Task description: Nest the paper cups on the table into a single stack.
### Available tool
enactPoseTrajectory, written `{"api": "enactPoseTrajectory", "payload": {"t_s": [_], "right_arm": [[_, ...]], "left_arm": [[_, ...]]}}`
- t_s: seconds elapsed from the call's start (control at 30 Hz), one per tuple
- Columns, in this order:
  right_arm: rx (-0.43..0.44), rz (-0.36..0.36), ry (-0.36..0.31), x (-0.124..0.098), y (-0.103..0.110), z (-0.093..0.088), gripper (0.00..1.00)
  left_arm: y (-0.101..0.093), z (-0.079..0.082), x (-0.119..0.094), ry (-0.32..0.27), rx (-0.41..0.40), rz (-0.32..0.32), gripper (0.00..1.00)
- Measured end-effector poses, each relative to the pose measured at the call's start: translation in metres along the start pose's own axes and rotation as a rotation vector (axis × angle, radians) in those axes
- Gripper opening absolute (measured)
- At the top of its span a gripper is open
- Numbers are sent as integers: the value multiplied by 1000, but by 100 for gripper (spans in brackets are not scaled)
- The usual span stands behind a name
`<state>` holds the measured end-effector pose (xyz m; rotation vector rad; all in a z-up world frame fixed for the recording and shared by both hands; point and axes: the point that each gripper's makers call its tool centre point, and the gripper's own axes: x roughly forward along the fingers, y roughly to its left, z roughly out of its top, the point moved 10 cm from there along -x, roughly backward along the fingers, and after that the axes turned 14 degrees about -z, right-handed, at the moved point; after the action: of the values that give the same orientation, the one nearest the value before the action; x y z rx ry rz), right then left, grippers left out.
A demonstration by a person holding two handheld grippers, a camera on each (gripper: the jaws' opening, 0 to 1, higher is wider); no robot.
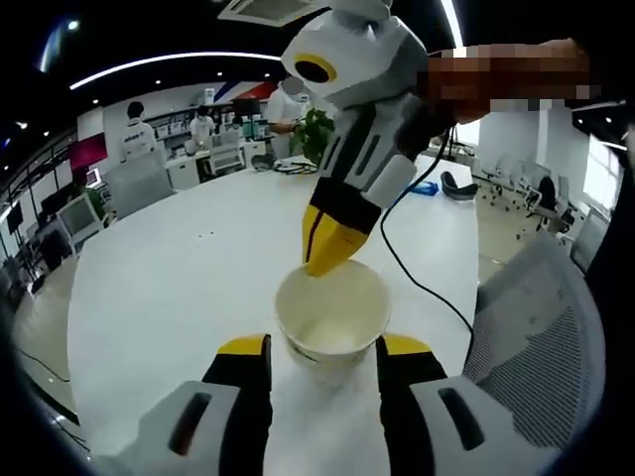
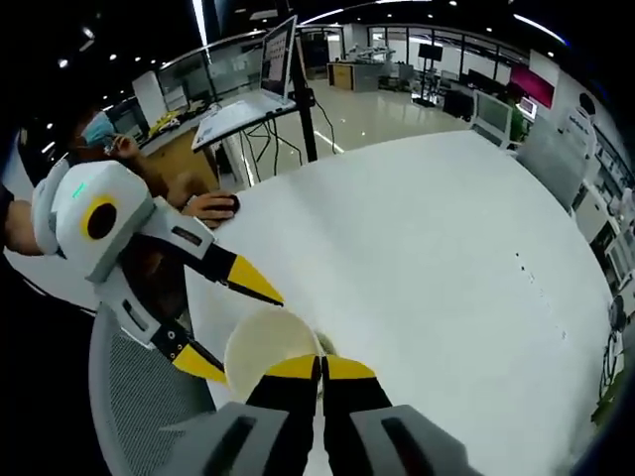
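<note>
A white paper cup (image 1: 332,319) stands upright on the white table (image 1: 179,288). My left gripper (image 1: 322,347) has its yellow-tipped jaws close against both sides of the cup's lower wall. The right gripper (image 1: 327,260) comes down from above, its tips pinched together on the cup's far rim. In the right gripper view the cup (image 2: 266,347) lies just left of my right gripper (image 2: 319,369), whose jaws are nearly together at the rim. The left gripper (image 2: 230,322) straddles the cup from the left there. I cannot tell whether it is one cup or several nested.
A grey mesh chair (image 1: 541,337) stands by the table's near edge, and a black cable (image 1: 417,268) runs across the table. A person's hand (image 2: 213,206) rests at the table edge. A laptop on a stand (image 2: 260,89) and other desks lie beyond.
</note>
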<state>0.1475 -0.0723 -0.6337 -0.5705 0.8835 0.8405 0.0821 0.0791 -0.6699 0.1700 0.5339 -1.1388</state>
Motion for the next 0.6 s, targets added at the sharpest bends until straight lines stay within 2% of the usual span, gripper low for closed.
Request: {"api": "enactPoseTrajectory", "payload": {"t_s": [0.6], "right_arm": [[12,-8,41,20,-1,-10,0]], "left_arm": [[0,-16,-9,5,-46,21,41]]}}
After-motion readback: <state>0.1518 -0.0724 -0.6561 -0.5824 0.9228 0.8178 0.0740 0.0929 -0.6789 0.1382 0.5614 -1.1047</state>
